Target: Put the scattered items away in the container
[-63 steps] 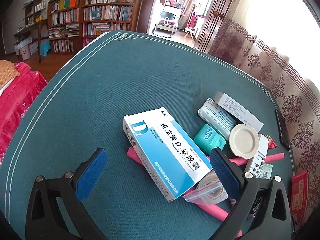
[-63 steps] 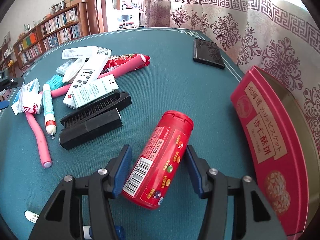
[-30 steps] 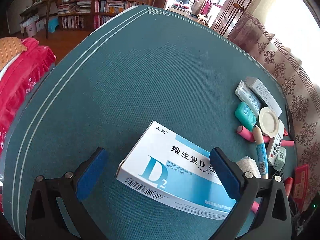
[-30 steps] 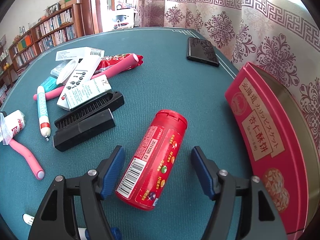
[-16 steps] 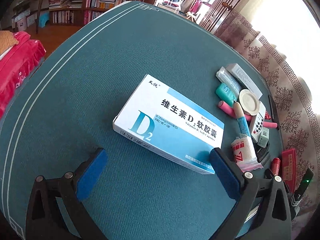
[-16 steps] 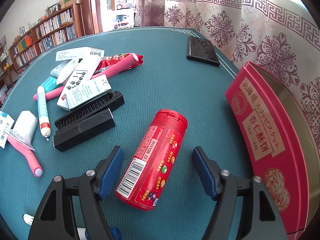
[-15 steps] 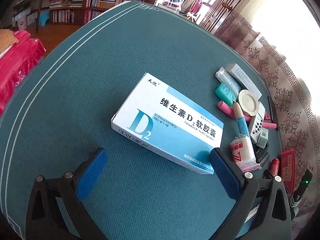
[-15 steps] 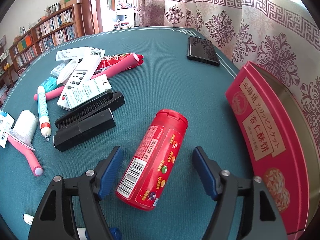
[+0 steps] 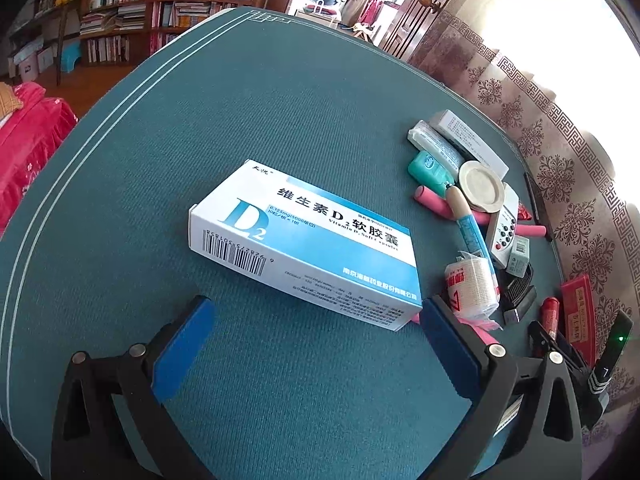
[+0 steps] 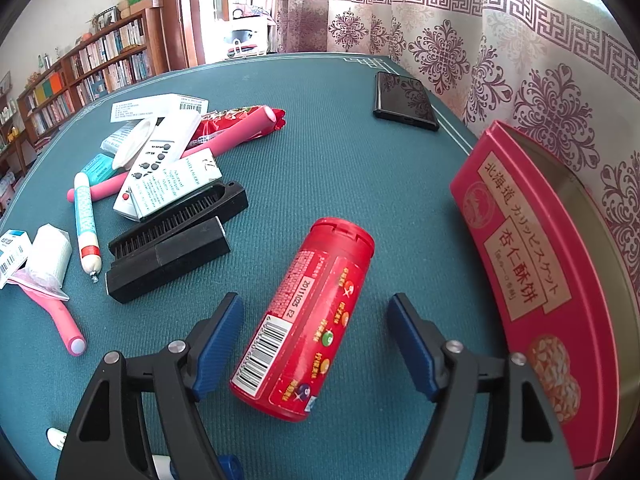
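A white and blue vitamin D2 box (image 9: 304, 240) lies flat on the green table just ahead of my left gripper (image 9: 316, 344), which is open and empty. A red cylindrical bottle (image 10: 308, 320) lies on its side between the pads of my right gripper (image 10: 316, 344), which is open and not touching it. The red biscuit tin (image 10: 532, 280) stands open at the right. Scattered items lie in a pile: a black brush (image 10: 176, 236), a white remote (image 10: 160, 160), a pink roller (image 10: 232, 140), a bandage roll (image 9: 472, 288).
A black phone (image 10: 404, 100) lies at the far edge by the patterned curtain. The table's left edge drops off toward a red seat (image 9: 28, 148) and bookshelves (image 9: 160, 0). A small white tube end (image 10: 56, 438) lies at the near left.
My left gripper has dropped lower and closer to the D2 box, which now shows its barcode side. My right gripper has opened wider around the red bottle over the two seconds.
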